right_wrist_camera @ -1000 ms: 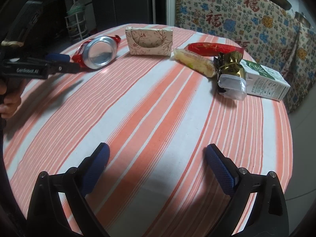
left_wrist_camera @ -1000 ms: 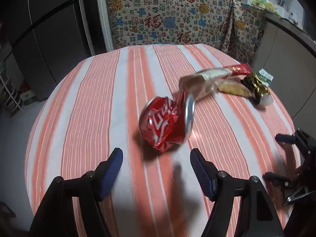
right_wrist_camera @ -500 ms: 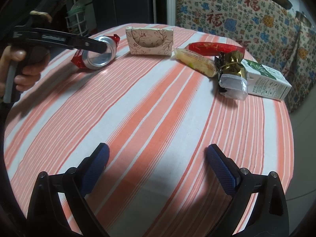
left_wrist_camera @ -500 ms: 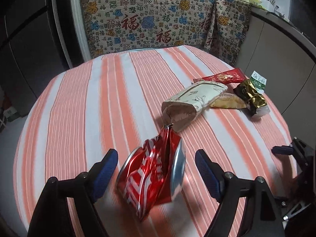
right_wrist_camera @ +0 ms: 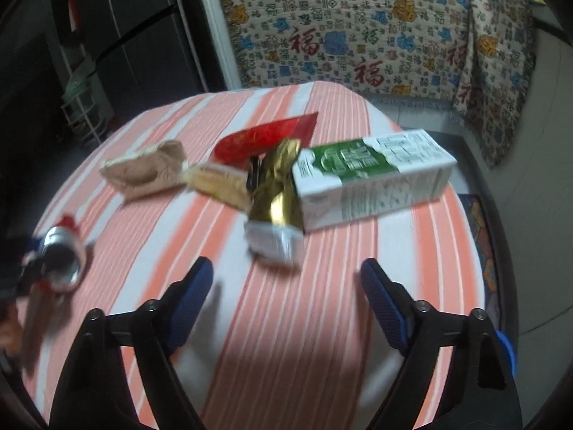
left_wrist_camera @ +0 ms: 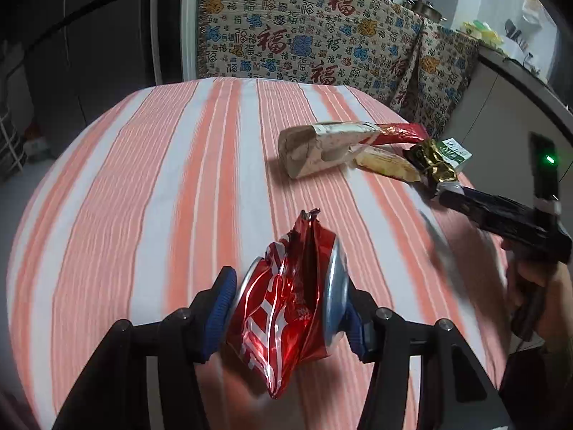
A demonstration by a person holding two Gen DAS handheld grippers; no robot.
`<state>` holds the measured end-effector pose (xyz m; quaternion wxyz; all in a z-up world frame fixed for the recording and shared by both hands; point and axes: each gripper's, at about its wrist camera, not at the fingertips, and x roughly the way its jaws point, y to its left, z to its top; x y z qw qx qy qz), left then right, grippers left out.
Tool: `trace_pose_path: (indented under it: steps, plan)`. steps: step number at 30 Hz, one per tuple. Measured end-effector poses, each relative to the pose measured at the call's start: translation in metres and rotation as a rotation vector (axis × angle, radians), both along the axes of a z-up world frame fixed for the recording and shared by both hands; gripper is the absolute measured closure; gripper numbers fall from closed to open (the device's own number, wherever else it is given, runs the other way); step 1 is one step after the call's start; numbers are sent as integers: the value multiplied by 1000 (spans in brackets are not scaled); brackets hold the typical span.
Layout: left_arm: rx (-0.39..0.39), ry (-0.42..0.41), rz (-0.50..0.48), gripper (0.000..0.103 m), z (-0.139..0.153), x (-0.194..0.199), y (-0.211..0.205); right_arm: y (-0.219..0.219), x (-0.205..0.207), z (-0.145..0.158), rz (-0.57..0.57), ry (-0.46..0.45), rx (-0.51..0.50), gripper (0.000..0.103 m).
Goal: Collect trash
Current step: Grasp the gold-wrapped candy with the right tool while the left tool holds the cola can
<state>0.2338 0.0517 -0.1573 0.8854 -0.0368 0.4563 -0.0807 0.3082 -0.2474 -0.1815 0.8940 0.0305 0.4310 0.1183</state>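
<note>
A crushed red can (left_wrist_camera: 283, 297) sits between the blue pads of my left gripper (left_wrist_camera: 288, 308), low over the striped tablecloth (left_wrist_camera: 161, 179). The jaws are closing and both pads press on the can's sides. My right gripper (right_wrist_camera: 286, 274) hovers over the cloth with nothing between its fingers, its jaws closing. Just ahead of it lies a gold wrapper (right_wrist_camera: 277, 193) against a green and white carton (right_wrist_camera: 372, 175). Behind are a red packet (right_wrist_camera: 265, 136), a yellowish snack packet (right_wrist_camera: 218, 182) and a beige floral pouch (right_wrist_camera: 143, 172). The can (right_wrist_camera: 64, 261) shows blurred at the left of the right wrist view.
The round table's edge curves close behind the carton, with floor and a patterned mat (right_wrist_camera: 480, 233) beyond. A patterned cloth (left_wrist_camera: 322, 36) drapes furniture at the back, a dark fridge (left_wrist_camera: 89, 36) stands left, and a counter (left_wrist_camera: 519, 89) right. A person's hand (left_wrist_camera: 530, 279) holds the right gripper.
The left jaws came in around the can and closed onto it. The right gripper swung and rolled toward the gold wrapper and carton, and its jaws narrowed.
</note>
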Motion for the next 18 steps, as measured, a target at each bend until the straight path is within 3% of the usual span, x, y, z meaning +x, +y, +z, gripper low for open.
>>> trace_pose_path:
  steps: [2,3,4,8,14,18]
  plan:
    - [19,-4,12,47,-2,-8,-6,5,10,-3,-17,1,3,33]
    - [27,-4,16,47,-4,-12,-9,6,12,-3,-23,-3,4,48]
    - [27,0,19,47,-5,-14,-11,7,12,-5,-25,-5,1,73]
    - [11,-5,40,47,-6,-24,-15,15,-3,3,42,-11,0,74]
    - [19,-17,42,45,-6,-40,-20,44,-71,13,299,44,18,73]
    - [20,-14,41,43,-10,-44,-21,50,-96,5,370,67,-13,65]
